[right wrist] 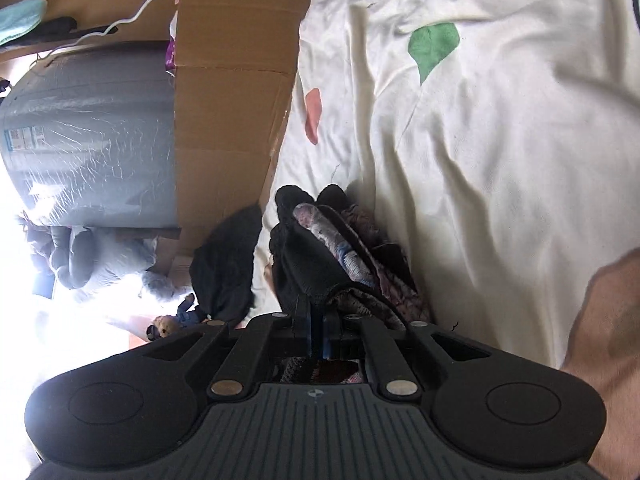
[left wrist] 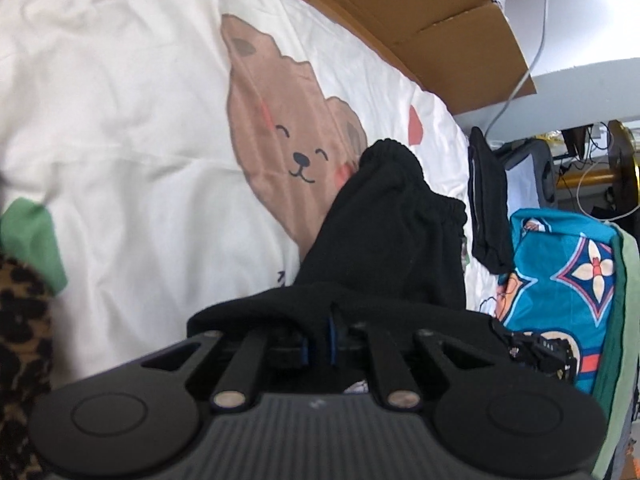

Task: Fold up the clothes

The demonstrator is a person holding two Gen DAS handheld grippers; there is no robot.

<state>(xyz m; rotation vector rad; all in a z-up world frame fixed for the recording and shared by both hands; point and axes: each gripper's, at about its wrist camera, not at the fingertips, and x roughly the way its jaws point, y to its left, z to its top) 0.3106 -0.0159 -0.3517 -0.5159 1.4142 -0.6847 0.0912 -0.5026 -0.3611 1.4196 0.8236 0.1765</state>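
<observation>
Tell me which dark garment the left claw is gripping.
The black garment with the gathered elastic edge, pinched in the left claw; the other black cloth hangs untouched beyond it.

Left tool (left wrist: 316, 344) jaws slightly apart around black garment (left wrist: 384, 232), over bear-print sheet (left wrist: 140, 120).

No readable text, small label on wrapped grey roll (right wrist: 92, 136) illegible
</observation>
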